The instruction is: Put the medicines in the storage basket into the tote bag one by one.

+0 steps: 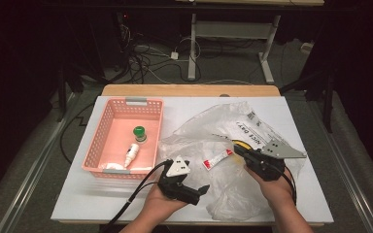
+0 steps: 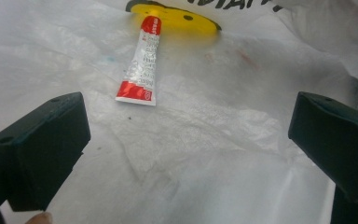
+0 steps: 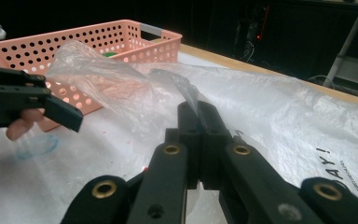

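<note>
Plastic bag (image 1: 233, 145) lies mid-right of the high view on the white worktop (image 1: 77, 199), crumpled, mouth toward the left. Thin, floppy, slick film; probably tears if yanked, so pinch the rim edge. Right gripper (image 3: 198, 109) is clamped on a fold of that film, lifting the mouth. Left gripper (image 2: 186, 135) has jaws spread wide, nothing between them, hovering over the bag, aimed at the small red-and-white tube (image 2: 142, 60) in the upper centre of its view. Tube looks light and squashy; grip across its middle. Pink basket (image 1: 97, 141) sits at left.
</note>
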`<state>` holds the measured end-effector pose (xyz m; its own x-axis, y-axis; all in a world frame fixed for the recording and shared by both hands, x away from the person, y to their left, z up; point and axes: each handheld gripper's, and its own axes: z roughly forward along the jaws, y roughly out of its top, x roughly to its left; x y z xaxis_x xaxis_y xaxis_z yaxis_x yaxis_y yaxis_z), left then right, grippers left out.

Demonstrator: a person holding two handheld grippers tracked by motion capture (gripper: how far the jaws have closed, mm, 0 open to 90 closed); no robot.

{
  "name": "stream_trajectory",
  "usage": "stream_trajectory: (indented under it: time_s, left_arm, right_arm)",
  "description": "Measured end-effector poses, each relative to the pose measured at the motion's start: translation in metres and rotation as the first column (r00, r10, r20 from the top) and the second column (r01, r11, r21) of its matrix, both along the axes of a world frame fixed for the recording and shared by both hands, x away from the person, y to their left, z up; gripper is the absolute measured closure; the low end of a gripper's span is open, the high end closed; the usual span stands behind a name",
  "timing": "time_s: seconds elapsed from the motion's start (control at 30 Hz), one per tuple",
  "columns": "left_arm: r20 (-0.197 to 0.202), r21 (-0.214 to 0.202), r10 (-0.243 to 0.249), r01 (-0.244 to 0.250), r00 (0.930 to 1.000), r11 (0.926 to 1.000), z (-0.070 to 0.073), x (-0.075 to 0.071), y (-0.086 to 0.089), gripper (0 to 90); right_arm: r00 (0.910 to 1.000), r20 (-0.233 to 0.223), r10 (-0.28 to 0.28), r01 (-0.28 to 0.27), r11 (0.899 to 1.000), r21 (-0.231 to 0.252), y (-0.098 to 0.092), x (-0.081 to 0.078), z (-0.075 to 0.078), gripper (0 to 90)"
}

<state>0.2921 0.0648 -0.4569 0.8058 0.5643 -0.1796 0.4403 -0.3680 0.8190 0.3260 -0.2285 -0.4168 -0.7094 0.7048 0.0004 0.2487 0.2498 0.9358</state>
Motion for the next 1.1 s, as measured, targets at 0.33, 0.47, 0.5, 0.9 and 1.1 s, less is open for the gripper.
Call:
stream_trajectory:
  time_s: [0.33,0.47,0.5,0.9,1.1]
  left_arm:
    - [0.018,-0.002,0.051,-0.051,0.9985,0.9987,0.016,-0.012,0.031,0.0]
    - [0.025,-0.006,0.075,-0.075,0.9968,0.9971,0.02,-0.015,0.043,0.0]
    - [0.02,-0.016,0.083,-0.083,0.9963,0.9964,0.02,-0.015,0.047,0.0]
    - [0.043,-0.023,0.152,-0.151,0.9875,0.9883,0.029,-0.014,0.071,0.0]
    - [0.053,-0.009,0.18,-0.18,0.9822,0.9837,0.032,-0.011,0.084,0.0]
  right_arm:
    - [0.9996,0.013,0.025,-0.025,1.0,-0.012,0.004,-0.008,0.004,90.0]
    - [0.9993,0.016,0.035,-0.035,0.999,-0.007,0.005,-0.01,0.006,90.0]
    - [0.9992,0.016,0.036,-0.036,0.999,-0.009,0.006,-0.01,0.006,90.0]
    - [0.9986,0.027,0.046,-0.046,0.999,-0.001,0.007,-0.013,0.009,90.0]
    - [0.9986,0.029,0.044,-0.044,0.999,0.001,0.006,-0.014,0.009,90.0]
